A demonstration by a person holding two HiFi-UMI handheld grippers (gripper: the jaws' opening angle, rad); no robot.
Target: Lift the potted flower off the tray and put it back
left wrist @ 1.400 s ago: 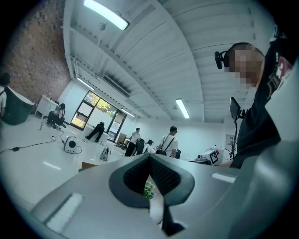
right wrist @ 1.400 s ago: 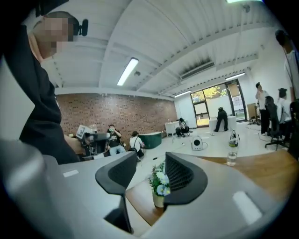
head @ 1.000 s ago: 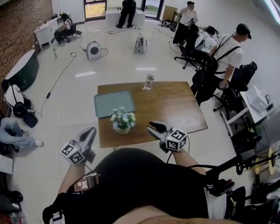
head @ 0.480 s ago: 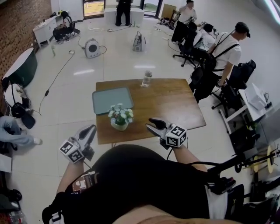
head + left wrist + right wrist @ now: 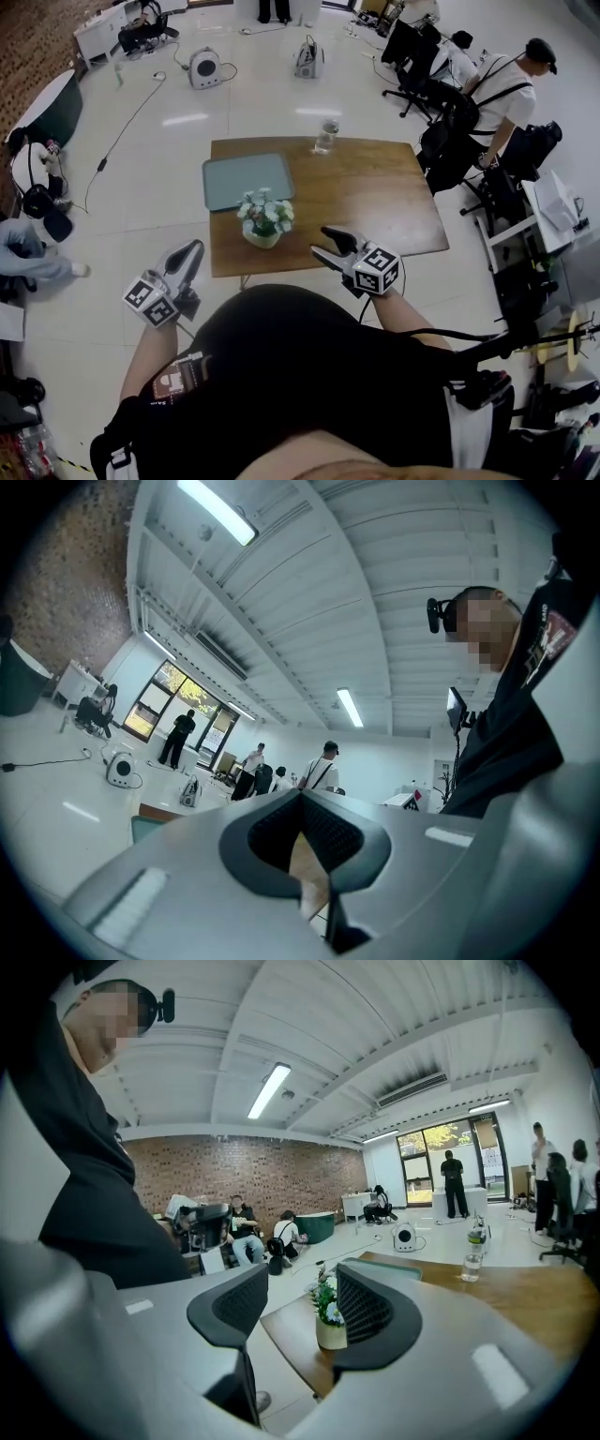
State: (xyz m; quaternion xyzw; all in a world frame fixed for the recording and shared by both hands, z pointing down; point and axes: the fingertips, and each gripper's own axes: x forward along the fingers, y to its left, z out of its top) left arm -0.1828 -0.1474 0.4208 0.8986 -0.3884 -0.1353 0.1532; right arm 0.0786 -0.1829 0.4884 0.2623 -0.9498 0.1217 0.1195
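Observation:
The potted flower [image 5: 264,221], white blooms in a pale pot, stands on the wooden table [image 5: 375,211] near its front edge, just in front of the empty grey-green tray [image 5: 247,180] and off it. My right gripper [image 5: 327,242] hovers over the front edge to the pot's right. Its jaws are opening with nothing between them; in the right gripper view the pot [image 5: 328,1322] shows through the gap [image 5: 300,1302], some way off. My left gripper [image 5: 187,258] hangs off the table's front left corner, its jaws [image 5: 302,803] together and empty.
A clear water bottle [image 5: 326,136] stands at the table's far edge. Several people and office chairs [image 5: 469,103] are to the right of the table. Cables and equipment [image 5: 203,67] lie on the white floor beyond.
The right gripper's jaws have spread apart. The pot, the tray and the left gripper keep their places; the head view has shifted a little.

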